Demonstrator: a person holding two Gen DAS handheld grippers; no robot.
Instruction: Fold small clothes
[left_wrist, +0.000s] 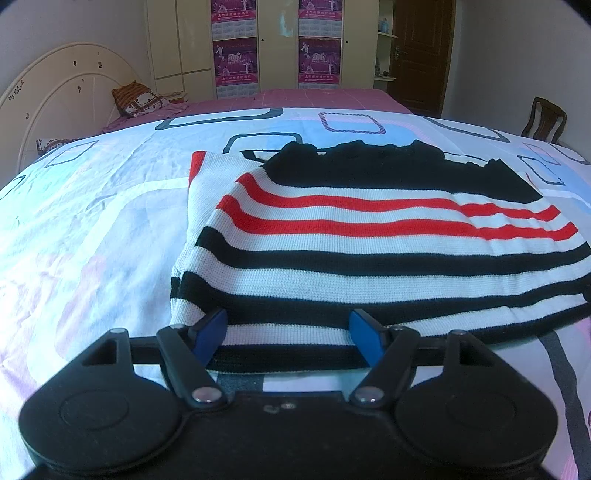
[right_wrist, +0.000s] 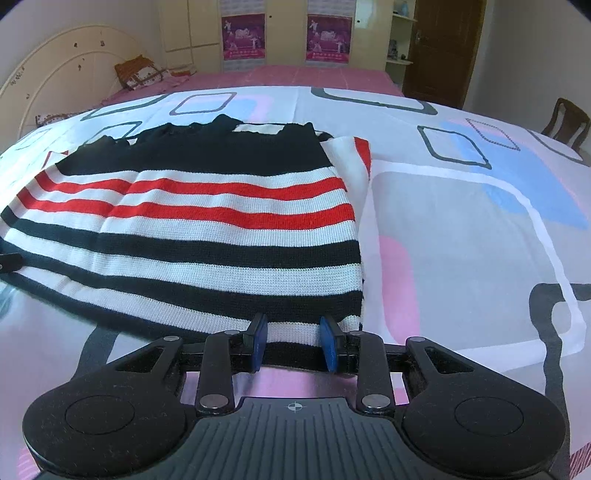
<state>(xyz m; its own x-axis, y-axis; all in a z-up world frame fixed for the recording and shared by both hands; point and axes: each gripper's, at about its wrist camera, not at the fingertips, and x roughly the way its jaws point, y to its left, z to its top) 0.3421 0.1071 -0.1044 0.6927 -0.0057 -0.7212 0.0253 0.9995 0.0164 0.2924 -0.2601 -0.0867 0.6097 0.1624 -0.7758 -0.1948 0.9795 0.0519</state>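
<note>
The striped sweater (left_wrist: 369, 236) is spread on the bed (left_wrist: 92, 221), mid frame. It looks soft and floppy. Its near hem is straddled by the left gripper (left_wrist: 288, 338), spread wide, and seemingly pinched by the right gripper (right_wrist: 293, 345).

Sweater (left_wrist: 369, 236) right edge cut off; poster (left_wrist: 236, 62) text unreadable.

The sweater (left_wrist: 369, 236) was a knitted cloth with a fine ribbed grain, matt in its white, red and black stripes. The bed sheet (left_wrist: 92, 221) under it was a thin, smooth printed cloth with soft wrinkles. The left gripper (left_wrist: 288, 332) had a matt black plastic body, small shiny metal rivets and smooth blue pads (left_wrist: 364, 326). The right gripper (right_wrist: 293, 341) looked the same, with a ridged grey plastic plate. The chair (right_wrist: 567, 123) was dark, slightly glossy wood.
</note>
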